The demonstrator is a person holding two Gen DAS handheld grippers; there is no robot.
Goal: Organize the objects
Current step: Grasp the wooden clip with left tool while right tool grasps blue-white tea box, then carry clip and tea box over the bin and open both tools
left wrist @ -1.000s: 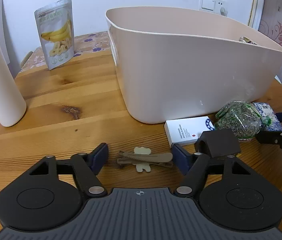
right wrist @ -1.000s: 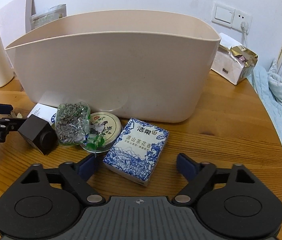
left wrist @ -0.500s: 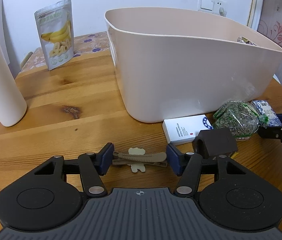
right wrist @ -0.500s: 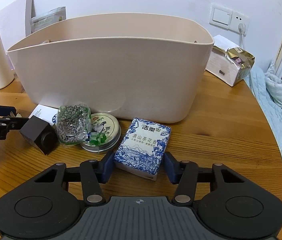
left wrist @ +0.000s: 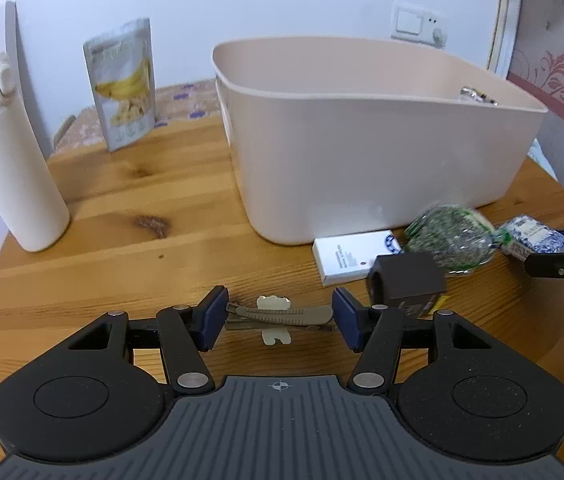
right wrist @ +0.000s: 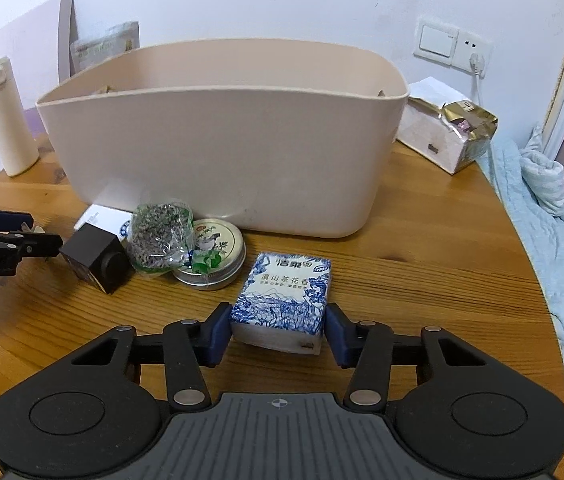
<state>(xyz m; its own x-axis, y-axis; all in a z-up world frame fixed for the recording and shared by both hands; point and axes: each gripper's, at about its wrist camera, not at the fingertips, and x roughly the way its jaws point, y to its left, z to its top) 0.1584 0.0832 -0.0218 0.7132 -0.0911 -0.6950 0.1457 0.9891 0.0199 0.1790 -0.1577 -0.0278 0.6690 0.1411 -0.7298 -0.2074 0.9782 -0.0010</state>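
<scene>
Your left gripper (left wrist: 280, 318) pinches the hair clip (left wrist: 280, 316) end to end, low in the frame. Your right gripper (right wrist: 278, 332) clamps the blue tissue pack (right wrist: 283, 300) at lower centre. The beige tub (right wrist: 222, 160) fills the middle behind both.

Bin (right wrist: 218, 152) blocks ahead (bare table (right wrist: 421, 248) beside it).

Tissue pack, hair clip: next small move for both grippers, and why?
Probably lift both straight up. The right gripper is shut on the tissue pack, and the left gripper is shut on the hair clip. Both items look low on the table, and the beige bin stands behind them, rim well above.
</scene>
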